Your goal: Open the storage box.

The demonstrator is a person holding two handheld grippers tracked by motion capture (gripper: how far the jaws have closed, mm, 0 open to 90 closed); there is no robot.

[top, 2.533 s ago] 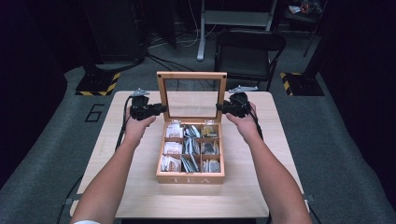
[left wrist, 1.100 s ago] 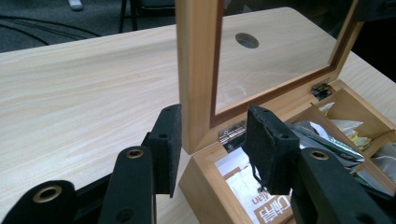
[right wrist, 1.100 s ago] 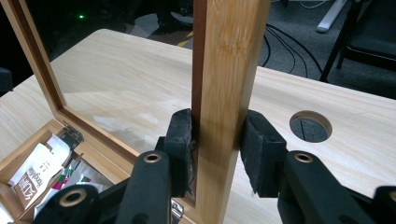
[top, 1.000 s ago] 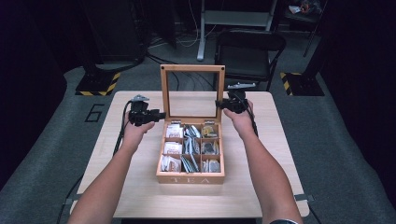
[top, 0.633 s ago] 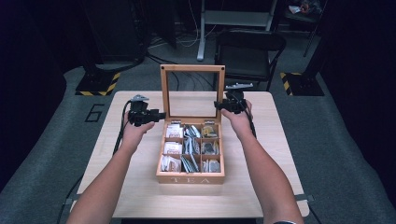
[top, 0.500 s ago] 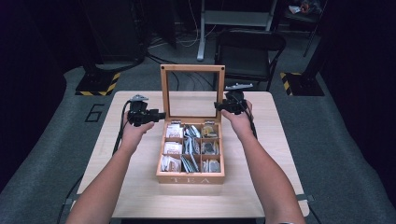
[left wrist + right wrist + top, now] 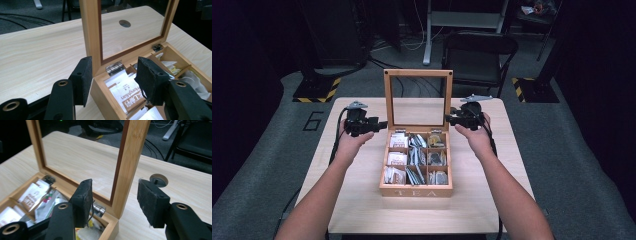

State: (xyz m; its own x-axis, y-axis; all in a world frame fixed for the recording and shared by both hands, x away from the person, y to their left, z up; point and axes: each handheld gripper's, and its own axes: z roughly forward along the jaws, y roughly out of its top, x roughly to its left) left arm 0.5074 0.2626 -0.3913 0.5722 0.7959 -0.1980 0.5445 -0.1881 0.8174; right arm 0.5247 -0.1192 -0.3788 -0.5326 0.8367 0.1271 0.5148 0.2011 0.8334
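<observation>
the wooden tea box (image 7: 416,170) sits in the middle of the table (image 7: 362,200), its glass-paned lid (image 7: 417,98) standing upright on its hinges so the packets in the compartments are open to reach. the left tongs (image 7: 381,124) are beside the lid's left post, low down near the hinge; in the left gripper view the pads (image 7: 83,80) straddle that post with a gap on each side, so they are apart and press on nothing. the right tongs (image 7: 450,119) mirror this at the right post; in the right gripper view the post rises between the two pads (image 7: 83,201), again with daylight on both sides. both pairs have just been opening, which reads as letting go of the lid now that it stands by itself. taking the frame at both edges would have kept it from twisting on its small hinges. the tea bags (image 7: 399,159) lie untouched in their compartments. likely the lid job is done and the hands are free to back away.
</observation>
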